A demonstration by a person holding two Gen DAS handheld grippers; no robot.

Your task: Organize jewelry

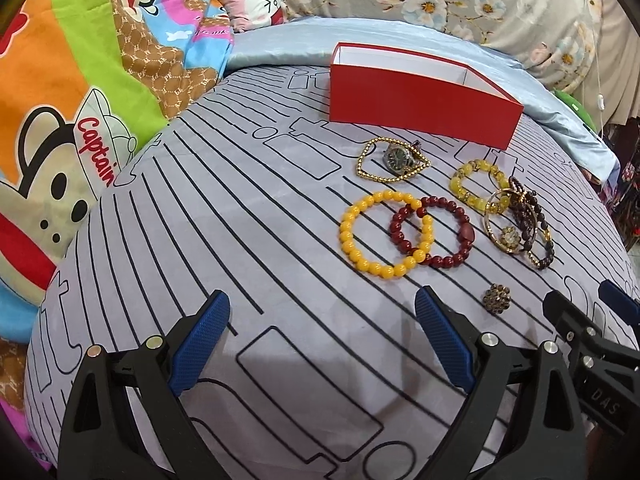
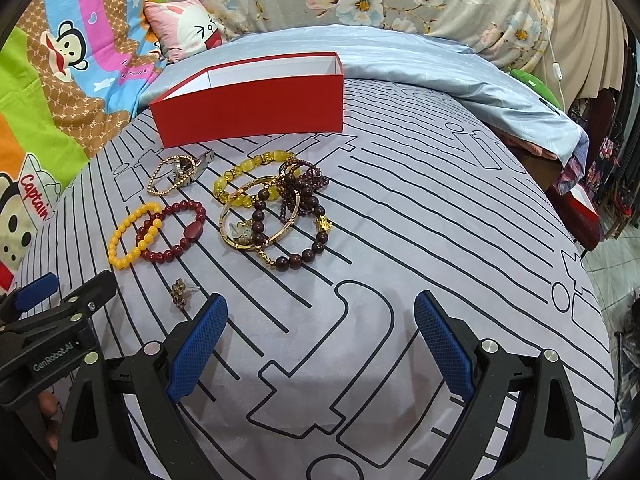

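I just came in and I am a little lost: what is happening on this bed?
A person holds two tools over a bed to sort jewelry. The left hand-held gripper and the right hand-held gripper are both open and hold nothing. Bracelets, such as the yellow bead bracelet, lie on the sheet in front of the red box. Nothing shows inside the box.

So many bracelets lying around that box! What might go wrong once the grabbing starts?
1. The yellow bead bracelet and the dark red bracelet overlap, so lifting one may drag the other.
2. The pile of dark beads and gold bangle looks tangled and may come up together.
3. The small brooch could slip from wide fingers.
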